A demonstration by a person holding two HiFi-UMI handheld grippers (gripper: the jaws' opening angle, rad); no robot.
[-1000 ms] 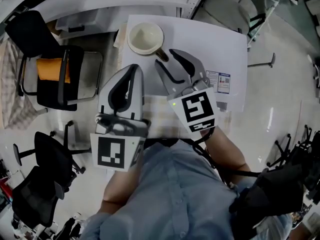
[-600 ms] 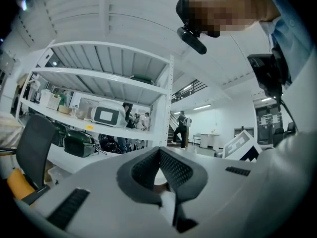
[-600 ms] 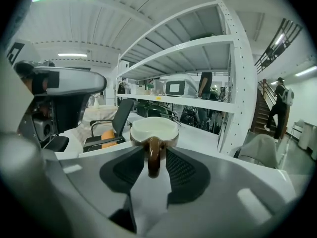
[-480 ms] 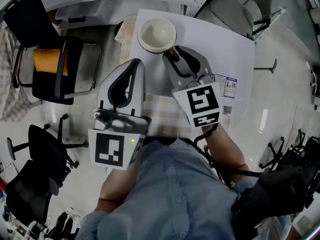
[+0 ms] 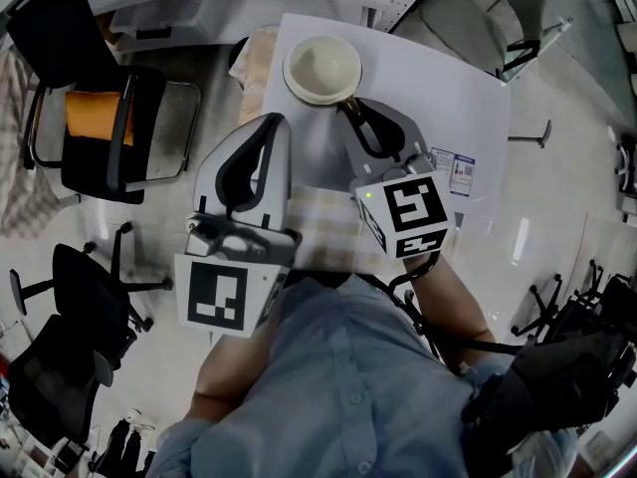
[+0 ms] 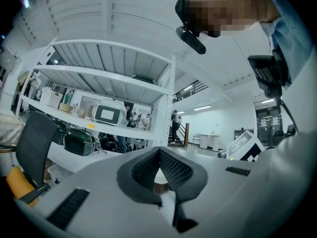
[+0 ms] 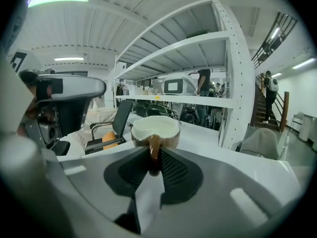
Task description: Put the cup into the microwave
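The cup (image 5: 321,68) stands upright near the far edge of the white counter (image 5: 448,78), brown on the outside and cream within. Its brown handle (image 7: 154,148) points back into the right tool (image 5: 353,111), whose jaws are closing, with a pad against each side of it.

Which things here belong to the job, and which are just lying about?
In the job: cup; right gripper, fingers closing on the cup's handle; white appliance on the shelf, probably the microwave.
Lying about: left gripper, idle; chair with orange cushion; checked cloth; printed label.
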